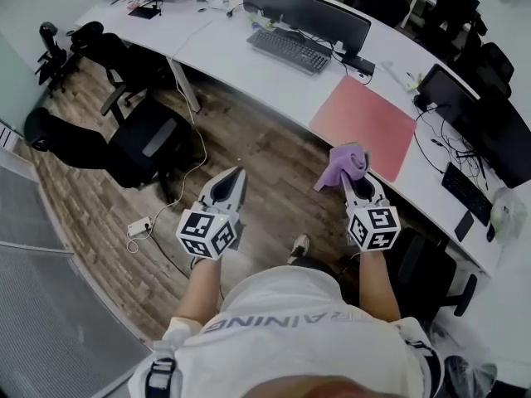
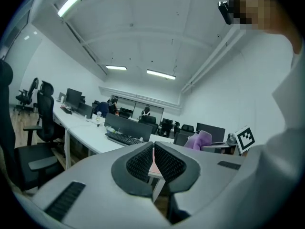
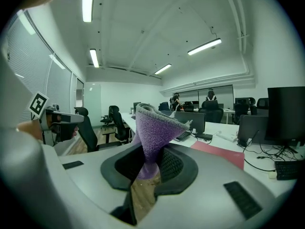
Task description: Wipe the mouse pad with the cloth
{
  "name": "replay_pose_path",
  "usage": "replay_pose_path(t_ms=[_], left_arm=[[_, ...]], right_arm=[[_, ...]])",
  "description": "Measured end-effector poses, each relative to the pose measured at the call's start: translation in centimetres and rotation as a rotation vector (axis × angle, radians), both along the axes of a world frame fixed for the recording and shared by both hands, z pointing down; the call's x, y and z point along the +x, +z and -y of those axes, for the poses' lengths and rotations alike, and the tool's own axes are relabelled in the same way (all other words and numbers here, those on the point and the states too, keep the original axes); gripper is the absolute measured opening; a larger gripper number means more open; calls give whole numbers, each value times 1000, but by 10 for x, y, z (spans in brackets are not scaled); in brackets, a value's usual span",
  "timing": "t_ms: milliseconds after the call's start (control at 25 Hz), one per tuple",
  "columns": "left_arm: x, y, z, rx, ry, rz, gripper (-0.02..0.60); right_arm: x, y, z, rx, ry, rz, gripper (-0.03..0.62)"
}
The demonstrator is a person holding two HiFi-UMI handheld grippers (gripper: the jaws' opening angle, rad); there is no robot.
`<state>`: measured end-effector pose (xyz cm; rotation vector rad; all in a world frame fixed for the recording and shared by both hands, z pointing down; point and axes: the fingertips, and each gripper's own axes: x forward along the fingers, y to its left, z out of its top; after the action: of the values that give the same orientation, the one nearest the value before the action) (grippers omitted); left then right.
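Note:
A pink mouse pad (image 1: 365, 123) lies on the white desk (image 1: 274, 85), between a keyboard and a monitor. My right gripper (image 1: 355, 181) is shut on a purple cloth (image 1: 344, 164), held in the air just short of the desk's near edge, by the pad's near side. In the right gripper view the cloth (image 3: 152, 132) stands up from between the jaws, with the mouse pad (image 3: 219, 152) beyond to the right. My left gripper (image 1: 230, 181) hangs over the wooden floor, jaws shut with nothing between them. The left gripper view shows the cloth (image 2: 200, 140) far off to the right.
A keyboard (image 1: 290, 50) and a black monitor (image 1: 307, 11) stand left of the pad; another monitor (image 1: 448, 94) and cables are to its right. Office chairs (image 1: 133, 143) stand on the floor at left. A power strip (image 1: 138, 225) with its cord lies on the floor.

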<state>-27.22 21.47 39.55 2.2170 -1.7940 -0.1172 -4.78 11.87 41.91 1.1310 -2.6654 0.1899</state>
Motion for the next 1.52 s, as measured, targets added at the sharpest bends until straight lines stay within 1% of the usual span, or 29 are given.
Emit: replay_pose_path(t_ms=[240,560,760,1000,1160,1280,1520], left_arm=[[42,-6,83,9,49,0,38],[106,1,176,4,119,5,38],[136,9,217,-22,169,14,38],[171,7,266,-20,255,27,38],[184,14,301,-32,313,29,38],[187,16,334,-21,350,32,38],[170,27,405,-45,397,11,38]], right_arm=[[50,-6,72,16,49,-34,89],[119,3,152,7,116,-19,89],[153,15,180,-26,163,-11,89],[193,24,207,-52,250,-3,89],[208,30,227,-66,308,-6,89],[211,36,249,-79,345,-5,89],[192,48,305,-125,386,-34,89]])
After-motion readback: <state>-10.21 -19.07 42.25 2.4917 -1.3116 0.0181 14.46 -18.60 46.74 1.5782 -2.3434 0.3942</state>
